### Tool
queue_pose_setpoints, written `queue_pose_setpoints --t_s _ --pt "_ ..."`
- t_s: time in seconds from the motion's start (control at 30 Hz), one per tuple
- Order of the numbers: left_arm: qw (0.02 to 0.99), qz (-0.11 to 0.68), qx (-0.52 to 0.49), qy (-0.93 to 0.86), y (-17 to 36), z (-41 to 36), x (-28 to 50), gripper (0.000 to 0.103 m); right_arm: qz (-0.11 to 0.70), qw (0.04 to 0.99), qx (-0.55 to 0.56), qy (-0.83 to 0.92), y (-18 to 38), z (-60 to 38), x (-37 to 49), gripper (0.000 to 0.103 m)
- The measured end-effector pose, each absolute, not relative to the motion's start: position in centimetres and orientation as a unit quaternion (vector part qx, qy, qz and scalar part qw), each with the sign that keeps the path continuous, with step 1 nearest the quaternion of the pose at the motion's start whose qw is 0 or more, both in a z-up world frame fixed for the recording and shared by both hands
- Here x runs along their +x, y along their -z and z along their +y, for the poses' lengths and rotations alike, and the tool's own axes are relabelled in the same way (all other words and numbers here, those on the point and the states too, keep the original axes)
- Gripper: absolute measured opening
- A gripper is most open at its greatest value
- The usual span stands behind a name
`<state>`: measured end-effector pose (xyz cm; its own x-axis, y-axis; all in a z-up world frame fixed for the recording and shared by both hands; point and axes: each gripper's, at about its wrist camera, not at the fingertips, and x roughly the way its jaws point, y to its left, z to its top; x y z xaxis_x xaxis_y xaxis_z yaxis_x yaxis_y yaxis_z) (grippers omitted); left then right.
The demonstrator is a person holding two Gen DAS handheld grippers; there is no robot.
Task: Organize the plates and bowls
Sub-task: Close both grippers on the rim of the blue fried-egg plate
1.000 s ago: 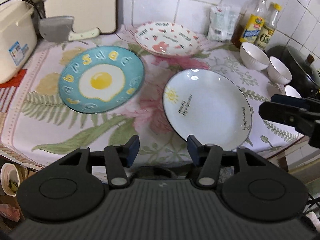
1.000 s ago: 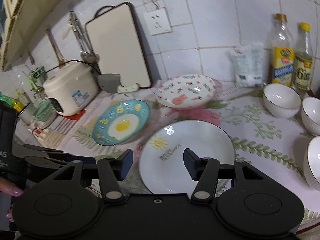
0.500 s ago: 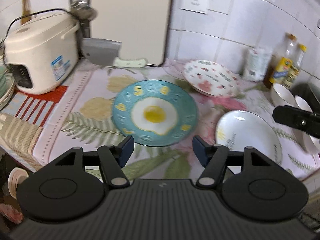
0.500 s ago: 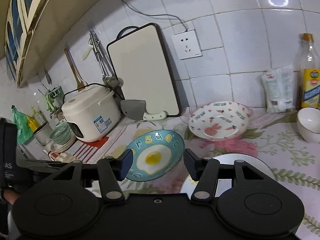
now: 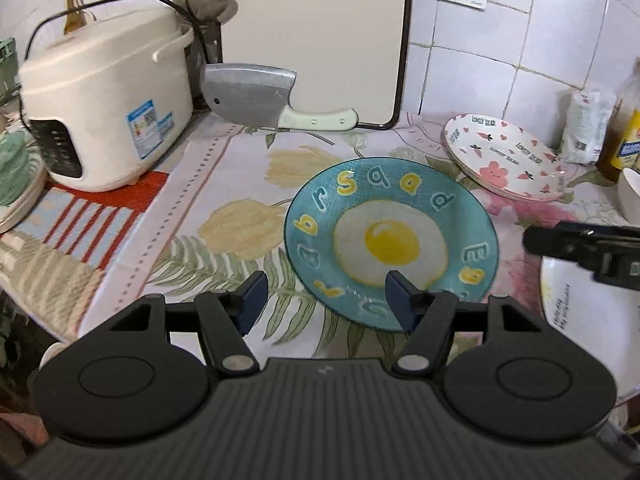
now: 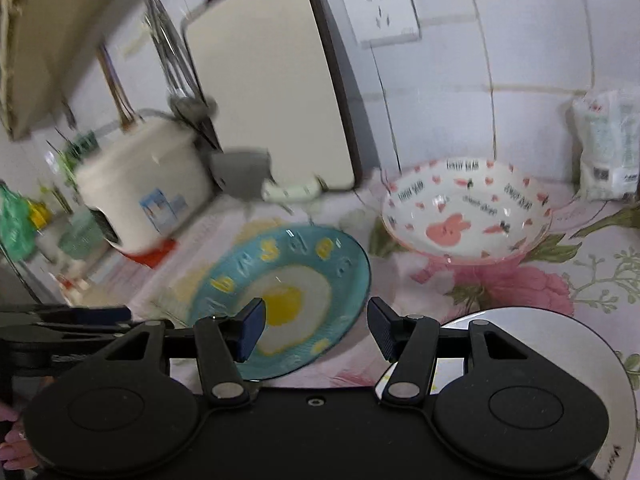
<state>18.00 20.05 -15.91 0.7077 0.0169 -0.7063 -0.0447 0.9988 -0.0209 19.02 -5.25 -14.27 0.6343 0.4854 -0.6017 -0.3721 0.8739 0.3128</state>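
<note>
Left gripper (image 5: 326, 300) jaws wide apart, empty, at teal fried-egg plate (image 5: 390, 242) on the counter (image 5: 200, 224), right gripper (image 6: 316, 328) jaws likewise, empty

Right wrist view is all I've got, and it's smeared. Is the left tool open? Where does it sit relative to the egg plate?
Observer: The left tool is open and holds nothing. In its own camera, one finger overlaps the near rim of the egg plate. I can't tell if it touches.
Operator: Anything right of the bunny plate besides the bag?
Observer: Yes. A yellow-labelled bottle stands right of the bag, past the bunny plate, with a white bowl in front of it.
Operator: Is the cleaver flat or propped?
Observer: Propped. The cleaver shows its blade face to the camera in front of the cutting board, handle pointing right.
</note>
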Motion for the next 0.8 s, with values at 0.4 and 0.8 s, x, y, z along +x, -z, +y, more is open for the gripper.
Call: queue_pose_setpoints --t_s 0.4,0.8 --pt "0.911 0.408 -0.044 -0.047 20.6 22.0 21.2 0.066 0.433 0.870 0.086 -0.219 18.3 -3.7 25.1 0.062" --pt "0.905 0.418 -0.078 -0.027 21.1 23.0 23.4 0.033 0.453 0.858 0.092 -0.224 19.7 -2.8 27.3 0.034"
